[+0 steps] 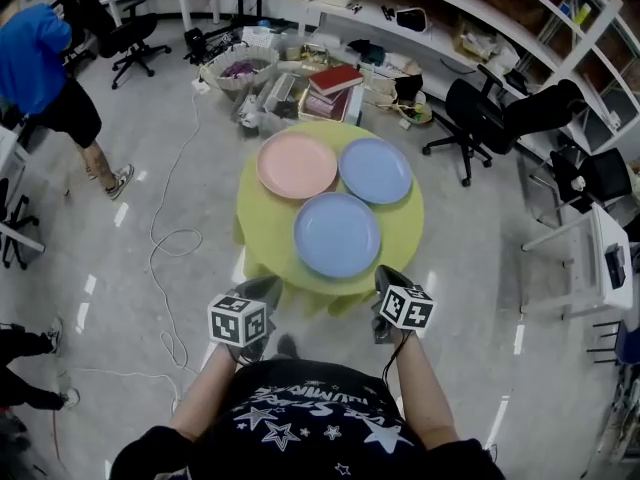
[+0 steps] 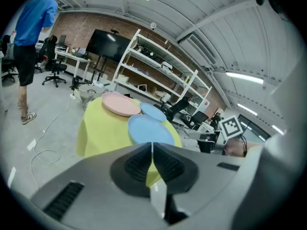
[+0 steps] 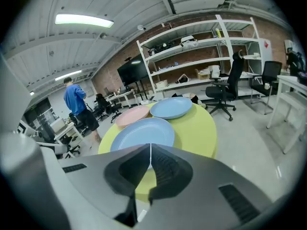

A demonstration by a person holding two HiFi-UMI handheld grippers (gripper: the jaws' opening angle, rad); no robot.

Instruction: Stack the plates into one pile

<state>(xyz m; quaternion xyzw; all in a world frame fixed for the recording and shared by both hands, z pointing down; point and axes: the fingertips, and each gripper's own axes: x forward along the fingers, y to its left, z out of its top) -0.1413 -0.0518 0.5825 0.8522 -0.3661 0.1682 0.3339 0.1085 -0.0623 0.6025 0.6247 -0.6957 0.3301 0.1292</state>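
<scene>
Pink plate point(image 1: 297, 164) lies at the yellow tabletop's point(image 1: 262, 230) far left edge, with the far blue plate point(image 1: 375, 170) just beside it and the near blue plate point(image 1: 337, 234) by the near edge. Off that near edge hang the left gripper point(image 1: 266, 288) and the right gripper point(image 1: 388, 277), fingers pressed together on nothing.

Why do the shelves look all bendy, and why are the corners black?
Left gripper view: the wide lens bows the shelves and leaves black corners. Right gripper view: the same bending and dark corners, and the ceiling light glares white. Head view: sharp, less bent, with bright streaks shining on the floor.
</scene>
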